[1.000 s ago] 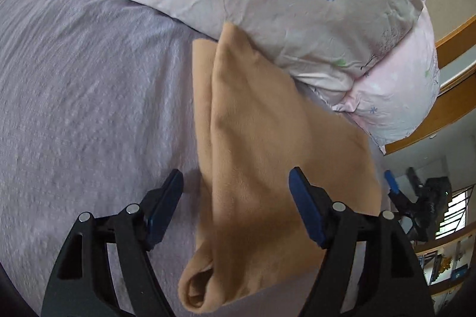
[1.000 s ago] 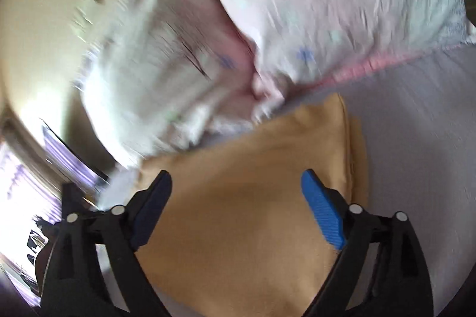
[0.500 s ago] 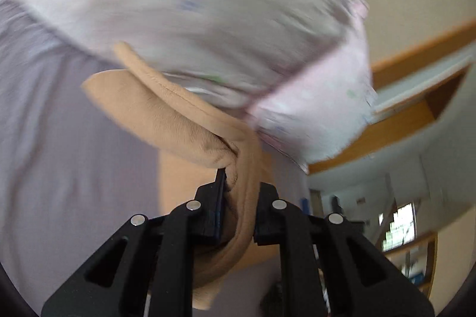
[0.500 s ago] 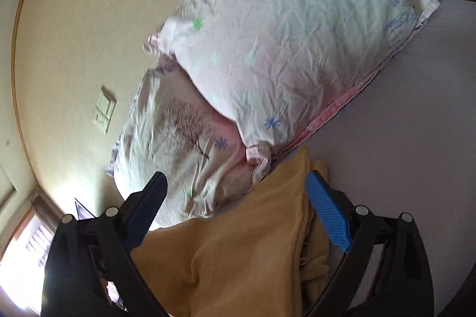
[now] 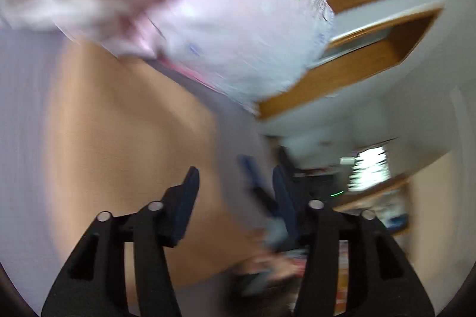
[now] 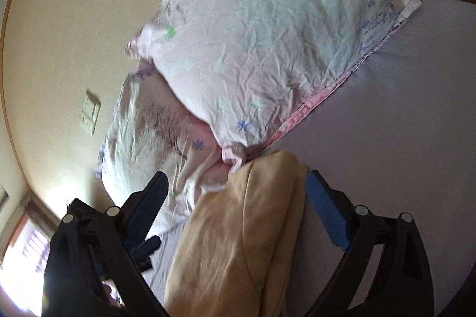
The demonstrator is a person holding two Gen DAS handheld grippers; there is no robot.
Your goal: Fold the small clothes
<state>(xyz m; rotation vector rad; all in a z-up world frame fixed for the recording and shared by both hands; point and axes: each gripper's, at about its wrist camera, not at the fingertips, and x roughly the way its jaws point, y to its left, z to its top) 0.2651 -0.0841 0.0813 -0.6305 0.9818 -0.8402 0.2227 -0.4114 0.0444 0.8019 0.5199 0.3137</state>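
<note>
You are looking at a tan fleece garment lying on the lavender bedsheet. From the right wrist view it is sitting folded into a long, narrow bundle, its layered edges stacked along the right side and its rounded far end touching the corner of the upper floral pillow. From the left wrist view it is showing as a broad, blurred, flat tan patch just below the pillows.

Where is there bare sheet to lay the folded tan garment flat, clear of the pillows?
Bare lilac sheet runs right of the tan garment, below the upper pillow's pink edge. The left wrist view shows more sheet left of the garment, though blurred. It is crowded where the garment's top meets both pillows, near the lower pillow.
</note>
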